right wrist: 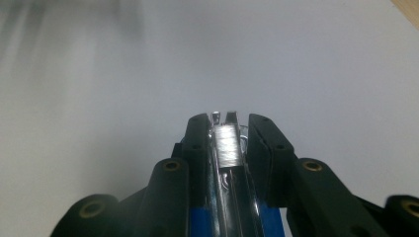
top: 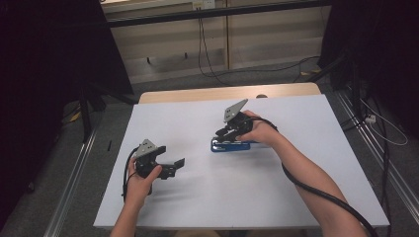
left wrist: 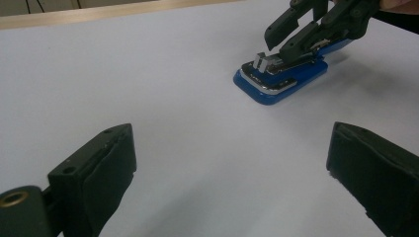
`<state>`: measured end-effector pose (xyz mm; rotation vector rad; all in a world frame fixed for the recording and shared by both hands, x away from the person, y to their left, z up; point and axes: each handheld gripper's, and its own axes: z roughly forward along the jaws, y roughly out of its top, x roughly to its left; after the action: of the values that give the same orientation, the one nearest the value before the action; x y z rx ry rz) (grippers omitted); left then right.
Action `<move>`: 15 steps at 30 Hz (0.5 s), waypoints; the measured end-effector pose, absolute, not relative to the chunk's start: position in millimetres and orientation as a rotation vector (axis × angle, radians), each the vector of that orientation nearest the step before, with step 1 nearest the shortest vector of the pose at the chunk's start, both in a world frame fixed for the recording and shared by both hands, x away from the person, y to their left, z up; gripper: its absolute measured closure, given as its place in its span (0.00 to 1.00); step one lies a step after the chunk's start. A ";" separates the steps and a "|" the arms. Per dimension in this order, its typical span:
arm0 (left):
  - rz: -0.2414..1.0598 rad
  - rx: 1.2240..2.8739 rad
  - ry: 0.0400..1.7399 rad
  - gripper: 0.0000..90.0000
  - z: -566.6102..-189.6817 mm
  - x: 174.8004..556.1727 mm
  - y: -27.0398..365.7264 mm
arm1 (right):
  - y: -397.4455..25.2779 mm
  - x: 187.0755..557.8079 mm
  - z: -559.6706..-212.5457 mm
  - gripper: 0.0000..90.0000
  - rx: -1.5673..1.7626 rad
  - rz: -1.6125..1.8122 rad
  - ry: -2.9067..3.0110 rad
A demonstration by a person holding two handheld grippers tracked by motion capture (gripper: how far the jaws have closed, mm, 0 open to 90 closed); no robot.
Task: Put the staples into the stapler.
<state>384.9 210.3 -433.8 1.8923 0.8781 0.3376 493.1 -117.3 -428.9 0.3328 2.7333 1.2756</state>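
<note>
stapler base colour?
Blue, with a silver metal top; the stapler shows best in the left gripper view, where the right tongs clamp it.

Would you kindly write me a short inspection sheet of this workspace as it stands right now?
Surface: white table top, wooden edge at the far side.
Job's things: blue stapler lying flat near the middle.
Clutter: nothing seen.
Grippers: right gripper closed on the stapler's metal top; left gripper open, apart from the stapler, jaws wide.
Cables: black cable along the right forearm; another loops from the left gripper; white cable on the floor at right.
Surroundings: grey floor, black stands, pale wall panels behind.
</note>
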 end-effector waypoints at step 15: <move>0.332 1.895 0.853 0.06 -433.3 387.7 203.7 | -156.1 471.0 -418.2 0.42 0.678 1.337 2.535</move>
<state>387.7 203.7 -433.3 1.8949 0.8531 0.3315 471.0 -156.1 -418.2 0.6780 2.5351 1.3366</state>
